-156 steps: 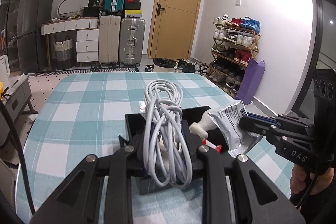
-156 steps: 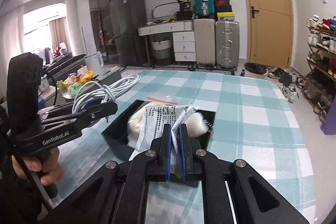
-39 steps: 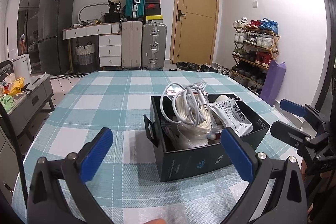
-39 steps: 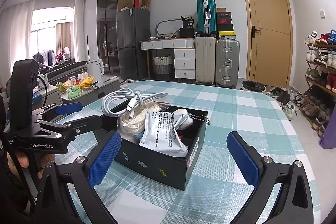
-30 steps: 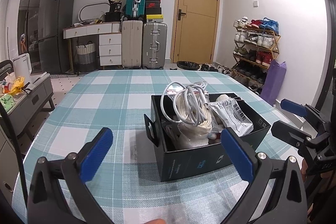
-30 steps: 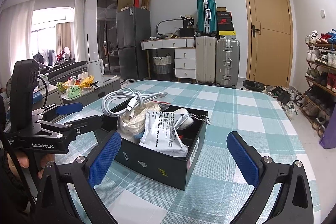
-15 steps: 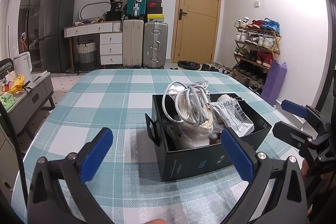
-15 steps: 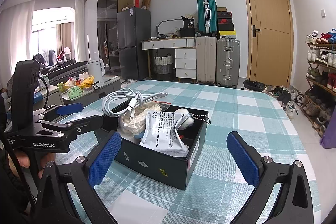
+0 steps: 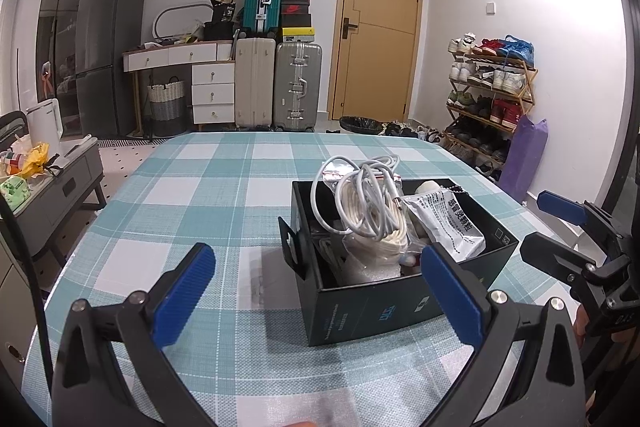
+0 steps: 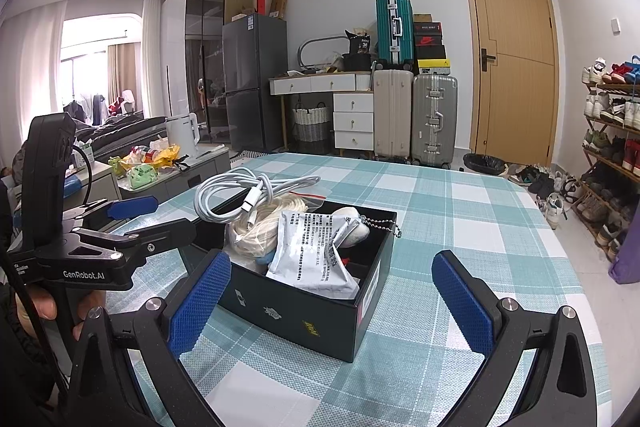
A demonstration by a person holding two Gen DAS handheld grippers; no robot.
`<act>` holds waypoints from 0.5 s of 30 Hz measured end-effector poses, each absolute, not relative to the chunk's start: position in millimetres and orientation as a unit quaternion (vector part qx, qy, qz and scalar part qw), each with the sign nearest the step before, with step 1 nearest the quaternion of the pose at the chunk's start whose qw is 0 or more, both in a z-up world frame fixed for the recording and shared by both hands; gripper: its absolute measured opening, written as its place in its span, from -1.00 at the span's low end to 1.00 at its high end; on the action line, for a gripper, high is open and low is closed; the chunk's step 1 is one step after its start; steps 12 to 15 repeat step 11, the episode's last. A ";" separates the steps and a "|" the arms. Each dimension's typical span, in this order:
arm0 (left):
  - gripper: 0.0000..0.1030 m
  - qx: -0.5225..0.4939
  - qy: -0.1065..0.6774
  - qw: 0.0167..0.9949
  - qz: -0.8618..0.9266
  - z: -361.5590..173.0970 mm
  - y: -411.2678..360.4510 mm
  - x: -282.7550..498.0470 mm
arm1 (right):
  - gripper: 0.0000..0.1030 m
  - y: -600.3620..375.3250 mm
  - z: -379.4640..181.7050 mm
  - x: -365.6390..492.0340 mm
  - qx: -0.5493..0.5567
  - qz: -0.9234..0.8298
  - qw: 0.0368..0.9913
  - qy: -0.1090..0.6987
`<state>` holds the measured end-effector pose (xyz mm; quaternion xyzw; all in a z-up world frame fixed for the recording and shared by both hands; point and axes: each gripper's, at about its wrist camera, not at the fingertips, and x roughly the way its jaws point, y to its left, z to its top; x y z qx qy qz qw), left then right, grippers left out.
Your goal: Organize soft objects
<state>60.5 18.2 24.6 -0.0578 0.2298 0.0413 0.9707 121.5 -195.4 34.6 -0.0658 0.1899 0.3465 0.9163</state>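
Observation:
A black box stands on the checked tablecloth, packed with soft items. On top lies a coiled white cable over a bag of white cord. A grey foil packet leans against a white plush with a bead chain. My left gripper is open and empty, just short of the box. My right gripper is also open and empty, facing the box from the other side.
The teal-and-white checked table stretches beyond the box. A hand holds the left gripper's handle. A low grey side table with clutter stands left of the table; suitcases, a door and a shoe rack line the far walls.
About five seconds ago my left gripper held the cable and my right held the foil packet over the box. Both items now lie in the box; the grippers are open, drawn back and still.

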 end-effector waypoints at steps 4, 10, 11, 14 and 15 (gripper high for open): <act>1.00 -0.054 0.231 0.971 0.042 25.1 18.3 60.0 | 0.99 -195.1 34.5 121.8 -0.065 0.346 0.916 0.190; 1.00 -0.047 0.229 0.971 0.049 26.7 15.1 59.7 | 0.99 -194.5 34.5 121.9 -0.065 0.347 0.916 0.189; 1.00 -0.048 0.230 0.971 0.048 26.8 15.5 60.0 | 0.99 -194.4 34.6 121.7 -0.065 0.346 0.916 0.189; 1.00 -0.048 0.230 0.971 0.048 26.8 15.5 60.0 | 0.99 -194.4 34.6 121.7 -0.065 0.346 0.916 0.189; 1.00 -0.048 0.230 0.971 0.048 26.8 15.5 60.0 | 0.99 -194.4 34.6 121.7 -0.065 0.346 0.916 0.189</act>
